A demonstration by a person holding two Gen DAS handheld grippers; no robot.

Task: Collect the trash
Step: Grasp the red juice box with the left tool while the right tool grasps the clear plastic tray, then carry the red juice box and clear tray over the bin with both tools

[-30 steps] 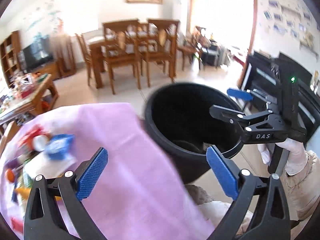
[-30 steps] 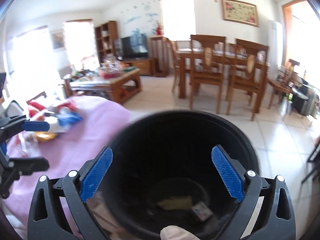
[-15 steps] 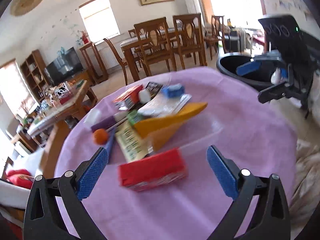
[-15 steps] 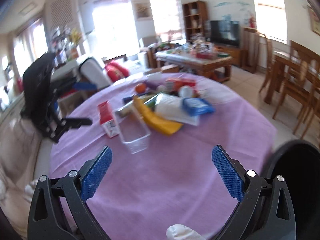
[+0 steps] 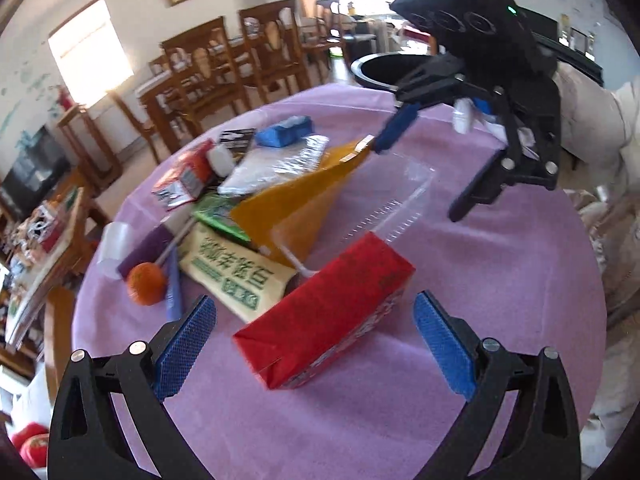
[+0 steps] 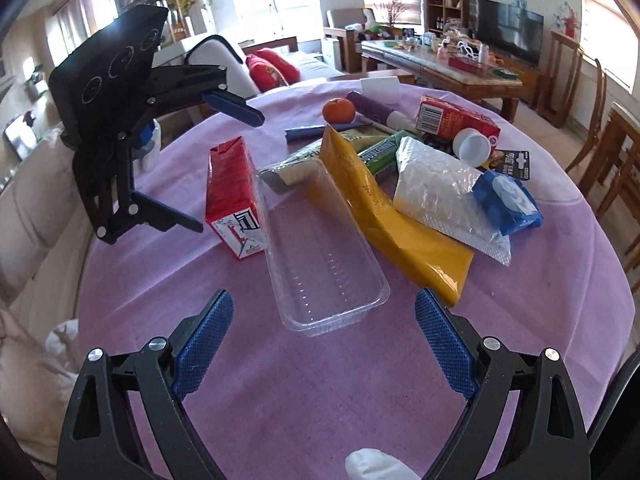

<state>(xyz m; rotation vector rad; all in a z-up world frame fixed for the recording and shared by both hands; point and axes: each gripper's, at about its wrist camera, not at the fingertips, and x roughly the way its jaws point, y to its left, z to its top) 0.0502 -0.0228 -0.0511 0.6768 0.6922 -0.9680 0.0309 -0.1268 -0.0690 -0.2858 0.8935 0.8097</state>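
- The trash sits in a loose heap on the round counter (image 6: 560, 272) under its purple cloth, spread from the middle toward the far edge in the right wrist view.
- A red carton (image 5: 324, 316) lies on its side directly ahead of the left gripper (image 5: 316, 344), in line with the gap between its blue pads; the jaws are spread wide and hold nothing.
- A clear plastic tray (image 6: 324, 252) lies just ahead of the right gripper (image 6: 324, 340), its near end roughly centred on the gap; this gripper too is wide open and empty.
- The tray's long side lies right beside the carton (image 6: 234, 196).
- On the tray's other side a yellow pouch (image 6: 384, 216) slants across the pile, with a silvery white bag (image 6: 444, 196) overlapping it and a blue wipes pack (image 6: 508, 200) resting on the bag's edge.
- Farther back are a green packet (image 6: 380, 152), a second red carton (image 6: 452, 120), a white cap (image 6: 472, 146), a purple tube (image 6: 372, 108), an orange (image 6: 339, 111) and a white cup (image 6: 380, 88) near the far edge.
- A black bin (image 5: 380, 72) stands off the counter's edge, behind the right gripper (image 5: 420, 168) in the left wrist view.
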